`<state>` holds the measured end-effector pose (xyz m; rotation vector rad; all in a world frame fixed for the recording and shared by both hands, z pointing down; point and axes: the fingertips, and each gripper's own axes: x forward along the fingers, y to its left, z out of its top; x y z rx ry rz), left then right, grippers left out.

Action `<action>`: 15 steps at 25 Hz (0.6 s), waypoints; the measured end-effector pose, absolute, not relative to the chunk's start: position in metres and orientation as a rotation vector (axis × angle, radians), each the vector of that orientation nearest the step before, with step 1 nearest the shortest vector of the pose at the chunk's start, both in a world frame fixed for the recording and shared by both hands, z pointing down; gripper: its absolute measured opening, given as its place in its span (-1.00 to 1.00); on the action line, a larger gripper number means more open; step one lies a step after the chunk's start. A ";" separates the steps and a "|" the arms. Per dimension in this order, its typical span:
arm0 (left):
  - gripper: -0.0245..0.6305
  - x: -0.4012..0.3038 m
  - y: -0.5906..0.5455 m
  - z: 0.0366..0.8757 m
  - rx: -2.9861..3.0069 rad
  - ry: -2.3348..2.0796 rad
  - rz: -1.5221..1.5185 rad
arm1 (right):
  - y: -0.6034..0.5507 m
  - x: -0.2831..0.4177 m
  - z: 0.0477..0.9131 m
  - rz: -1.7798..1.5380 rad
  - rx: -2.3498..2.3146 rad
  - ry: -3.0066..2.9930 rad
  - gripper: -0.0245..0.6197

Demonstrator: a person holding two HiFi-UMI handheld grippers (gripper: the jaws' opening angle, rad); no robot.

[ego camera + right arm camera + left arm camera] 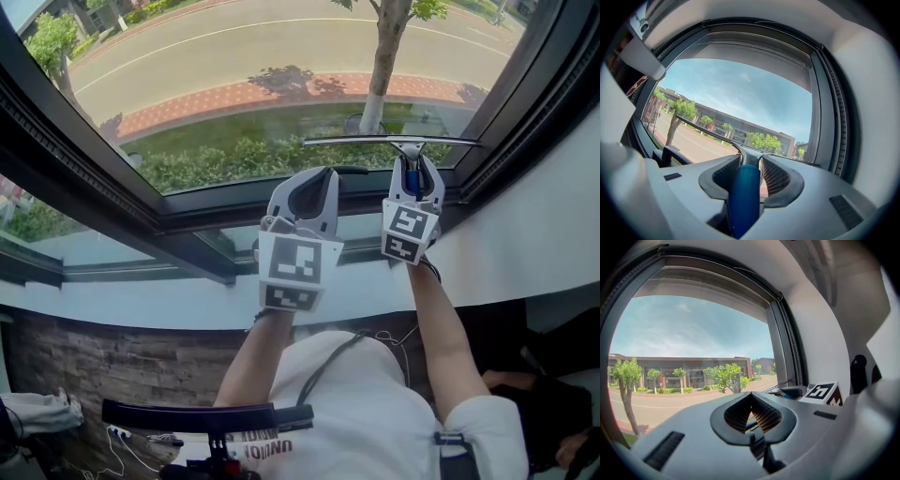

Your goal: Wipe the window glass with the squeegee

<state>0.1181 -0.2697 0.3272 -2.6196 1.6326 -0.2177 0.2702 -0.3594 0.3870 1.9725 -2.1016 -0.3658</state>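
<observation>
From where I stand the wiping itself looks to be the step in hand. The right hand-held gripper (415, 165) is clenched on the blue handle of the squeegee (389, 142). The blade reaches out just beyond its jaws and lies level across the window glass (262, 75), low on the pane and close above the bottom window frame (187, 211). The left hand-held gripper (314, 180) hovers just beside the right one, on its left. Its jaws are pressed together at the tips with nothing between them, so it takes no part in the work. With the blade this near the frame, I judge the next move calls for a firm grip and an even press, so the rubber lies flat while the blade is drawn across a fresh strip of glass. The head view shows both tools, the full blade and how low it sits. It cannot show the grip, but the right gripper view shows the handle (744, 197) wedged between the ribbed pads. The left gripper view shows its own closed, empty jaws, with the neighbour's marker cube (824, 392) off to their right. No view settles whether the rubber truly touches the pane.
</observation>
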 end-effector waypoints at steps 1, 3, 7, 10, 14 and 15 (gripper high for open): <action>-0.92 0.118 -0.270 0.327 -2.620 1.633 -0.218 | -0.359 0.270 0.388 -0.362 1.972 -2.102 -0.46; -0.92 0.117 -0.270 0.328 -2.620 1.634 -0.219 | -0.359 0.270 0.392 -0.356 1.971 -2.100 -0.46; -0.92 0.115 -0.269 0.330 -2.620 1.636 -0.220 | -0.358 0.269 0.398 -0.350 1.958 -2.091 -0.46; -0.92 0.115 -0.269 0.330 -2.620 1.637 -0.223 | -0.358 0.269 0.404 -0.340 1.943 -2.083 -0.46; -0.92 0.114 -0.270 0.331 -2.620 1.639 -0.226 | -0.359 0.270 0.409 -0.325 1.941 -2.081 -0.46; -0.92 0.114 -0.271 0.331 -2.621 1.641 -0.225 | -0.359 0.270 0.411 -0.324 1.939 -2.080 -0.46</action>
